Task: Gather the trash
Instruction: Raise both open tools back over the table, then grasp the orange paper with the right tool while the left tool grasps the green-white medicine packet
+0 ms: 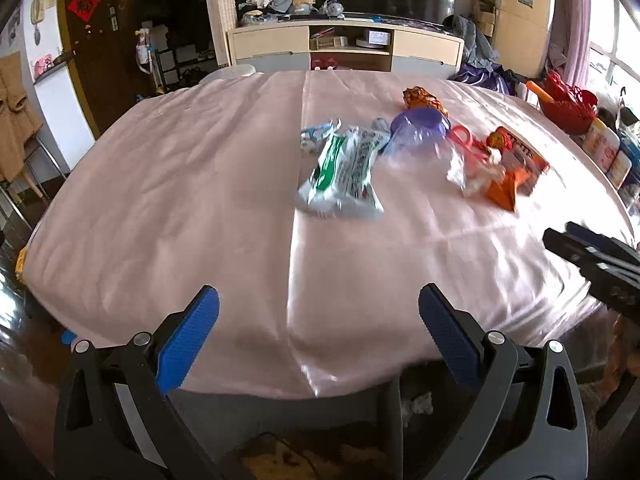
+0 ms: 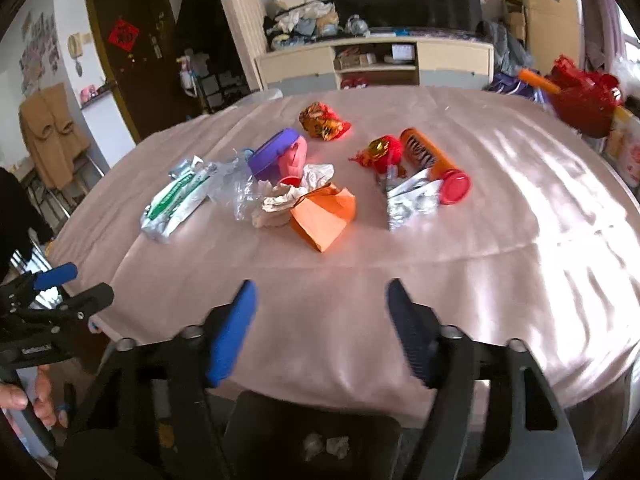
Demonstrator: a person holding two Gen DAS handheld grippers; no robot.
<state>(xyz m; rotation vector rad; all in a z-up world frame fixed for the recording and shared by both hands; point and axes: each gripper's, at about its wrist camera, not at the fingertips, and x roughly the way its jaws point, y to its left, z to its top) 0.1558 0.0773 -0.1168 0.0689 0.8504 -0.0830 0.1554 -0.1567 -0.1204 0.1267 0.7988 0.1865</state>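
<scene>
Nearest, below the table's near edge, sits a dark bin with a couple of crumpled scraps already in it, probably placed there so trash can be dropped straight off the edge. Both claws hang over that edge, empty: the left gripper spread wide, the right gripper likewise apart, apparently ready for a pick. The pink-clothed table is bare near them. Toward its middle lies the trash: a green-white wrapper left, clear plastic, tissue touching an orange paper, foil, an orange tube. Farther back, a purple lid and a red-gold wrapper.
</scene>
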